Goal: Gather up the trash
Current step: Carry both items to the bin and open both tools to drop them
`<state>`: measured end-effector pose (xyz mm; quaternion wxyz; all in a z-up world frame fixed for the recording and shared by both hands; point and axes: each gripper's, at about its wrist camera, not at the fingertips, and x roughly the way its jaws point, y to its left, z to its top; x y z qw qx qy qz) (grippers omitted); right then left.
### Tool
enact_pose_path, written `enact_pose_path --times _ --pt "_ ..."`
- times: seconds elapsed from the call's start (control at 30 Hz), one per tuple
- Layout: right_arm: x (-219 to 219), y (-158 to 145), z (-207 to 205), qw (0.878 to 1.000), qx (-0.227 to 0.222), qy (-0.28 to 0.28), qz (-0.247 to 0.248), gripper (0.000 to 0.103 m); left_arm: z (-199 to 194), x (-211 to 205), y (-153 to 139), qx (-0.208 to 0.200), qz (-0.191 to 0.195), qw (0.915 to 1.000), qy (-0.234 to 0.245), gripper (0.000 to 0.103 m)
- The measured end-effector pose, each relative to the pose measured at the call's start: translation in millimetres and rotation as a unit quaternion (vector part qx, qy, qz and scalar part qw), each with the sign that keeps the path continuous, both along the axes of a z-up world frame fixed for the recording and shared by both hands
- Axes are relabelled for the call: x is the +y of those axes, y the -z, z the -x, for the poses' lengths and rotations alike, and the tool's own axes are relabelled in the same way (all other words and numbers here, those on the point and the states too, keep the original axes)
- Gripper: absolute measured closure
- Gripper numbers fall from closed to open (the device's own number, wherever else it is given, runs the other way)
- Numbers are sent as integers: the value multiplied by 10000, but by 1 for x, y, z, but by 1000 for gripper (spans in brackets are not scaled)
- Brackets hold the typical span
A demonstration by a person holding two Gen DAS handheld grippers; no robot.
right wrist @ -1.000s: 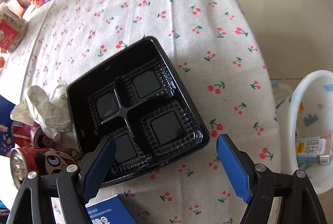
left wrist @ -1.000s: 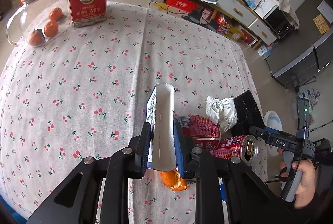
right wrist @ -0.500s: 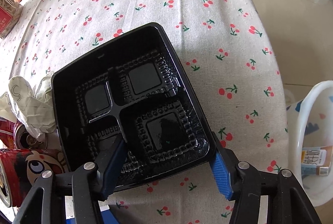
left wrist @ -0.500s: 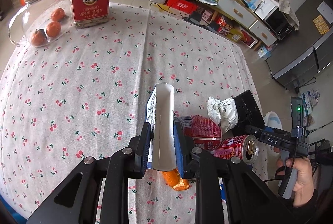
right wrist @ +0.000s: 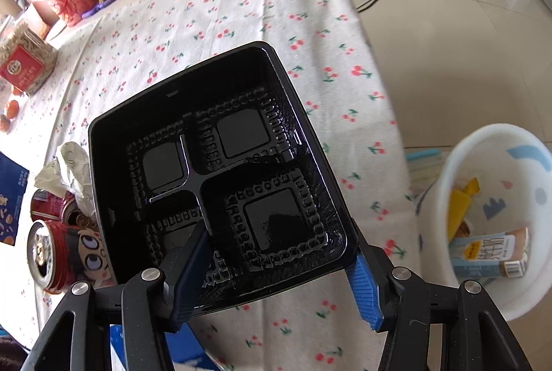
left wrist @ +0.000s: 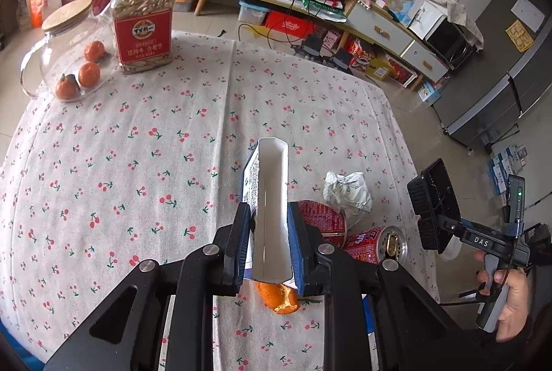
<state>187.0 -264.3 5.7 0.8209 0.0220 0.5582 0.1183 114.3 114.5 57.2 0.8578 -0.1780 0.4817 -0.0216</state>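
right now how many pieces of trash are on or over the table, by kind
red cans: 2
crumpled paper: 1
orange peel: 1
carton in left gripper: 1
black tray in right gripper: 1
total: 6

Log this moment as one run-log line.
left gripper: shut on carton, lifted | right gripper: shut on black tray, lifted off table | white bin: beside table, holds trash | cans, paper wad, orange peel: on table

Black 4-compartment tray [right wrist: 220, 164] lifted, tilted; white-blue carton [left wrist: 270, 208] upright; 2 red cans [left wrist: 374, 241] lying on tablecloth
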Motion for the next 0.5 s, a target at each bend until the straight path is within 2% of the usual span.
enact_pose_path --times 0.23,0.5 --pt "-52 -21 24 9992 -237 300 -144 40 6 -31 -29 -299 71 9990 315 81" --pt "-135 -27 43 9937 -278 1040 -311 39 -4 -107 -54 -469 124 9936 1021 81"
